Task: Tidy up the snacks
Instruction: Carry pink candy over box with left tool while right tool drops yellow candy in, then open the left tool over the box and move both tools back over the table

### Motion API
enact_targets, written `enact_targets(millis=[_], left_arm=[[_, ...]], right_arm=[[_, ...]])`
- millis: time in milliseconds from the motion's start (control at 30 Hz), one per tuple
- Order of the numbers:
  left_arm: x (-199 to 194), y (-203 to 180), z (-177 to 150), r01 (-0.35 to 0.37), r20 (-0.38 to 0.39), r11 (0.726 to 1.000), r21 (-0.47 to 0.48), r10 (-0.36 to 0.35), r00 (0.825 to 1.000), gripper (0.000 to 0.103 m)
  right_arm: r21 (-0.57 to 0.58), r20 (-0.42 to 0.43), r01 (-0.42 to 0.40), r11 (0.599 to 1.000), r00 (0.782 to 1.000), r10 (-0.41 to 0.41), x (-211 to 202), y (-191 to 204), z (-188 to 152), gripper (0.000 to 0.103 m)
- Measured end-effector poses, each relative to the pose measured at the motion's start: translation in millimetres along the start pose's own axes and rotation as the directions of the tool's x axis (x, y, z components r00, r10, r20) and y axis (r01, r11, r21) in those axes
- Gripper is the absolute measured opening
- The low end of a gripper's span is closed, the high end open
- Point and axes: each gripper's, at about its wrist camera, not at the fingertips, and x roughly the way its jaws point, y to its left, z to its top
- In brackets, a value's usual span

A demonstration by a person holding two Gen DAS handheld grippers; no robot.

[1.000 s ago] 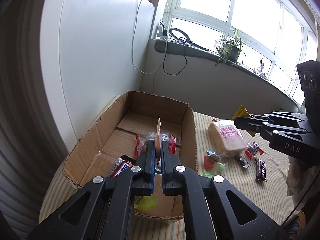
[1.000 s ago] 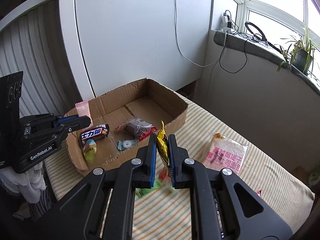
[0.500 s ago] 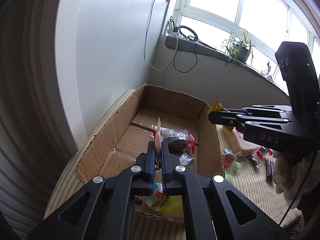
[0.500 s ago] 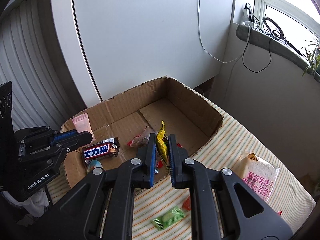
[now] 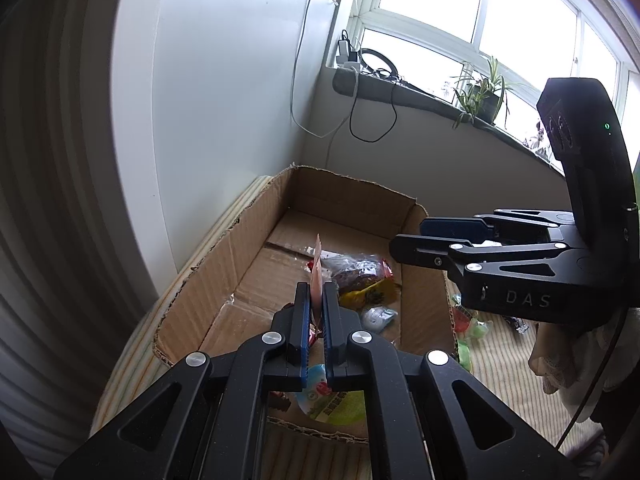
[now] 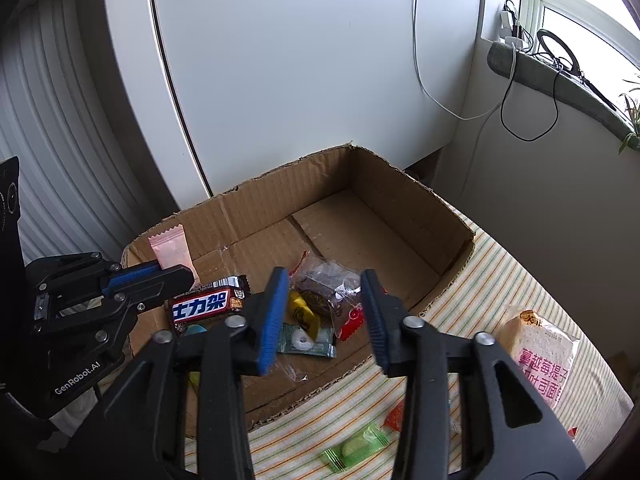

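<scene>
**Fingers split: 1 wrapper held, 1 dropped**

Fingertips of the left gripper (image 5: 316,312) pinch a pink sachet (image 6: 170,246) over the cardboard box (image 6: 420,216); the right gripper (image 6: 324,316) hangs spread and empty above the yellow packet (image 6: 300,308) lying inside. Next, I judge, the sachet needs releasing. At least 5 snacks sit inside; 3 show on the striped cloth (image 6: 496,264)

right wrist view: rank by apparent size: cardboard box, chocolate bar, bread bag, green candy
1. cardboard box, by far the largest.
2. bread bag, partly cut off by the gripper and the frame edge.
3. chocolate bar.
4. green candy, smallest, though it lies nearer the camera than the bar.
</scene>
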Motion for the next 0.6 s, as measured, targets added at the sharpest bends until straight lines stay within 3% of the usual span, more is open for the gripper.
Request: enact_targets(millis=[133, 200, 333, 400, 600], left_arm=[[-2.1, -0.2, 0.2, -0.006, 0.002, 1.000, 0.003, 0.006, 1.000, 0.017], [-3.6, -0.6, 0.0, -0.009, 0.003, 1.000, 0.005, 0.009, 1.000, 0.017], [-6.2, 0.2, 0.4, -0.011, 0.004, 1.000, -0.002, 0.011, 1.000, 0.021], [-8.7, -0.5, 0.3, -0.010, 0.009, 1.000, -0.005, 0.010, 1.000, 0.031], [-18.0, -8.9, 0.8, 0.003, 0.021, 1.000, -0.003, -0.002, 1.000, 0.045]], right_arm=[[-0.006, 0.014, 0.019, 1.000, 1.000, -0.019, -6.1, 1.8, 1.4, 0.065], [-0.009, 0.025, 0.037, 0.999, 0.999, -0.037, -9.5, 2.0, 1.0, 0.078], [-0.004, 0.034, 0.053, 0.999, 0.998, -0.052, -17.2, -0.7, -0.4, 0.082], [0.004, 0.039, 0.059, 0.998, 0.997, -0.059, -22.8, -3.5, -2.4, 0.087], [0.037, 0.044, 0.084, 0.996, 0.995, -0.086, -45.3, -16.8, -13.2, 0.088]])
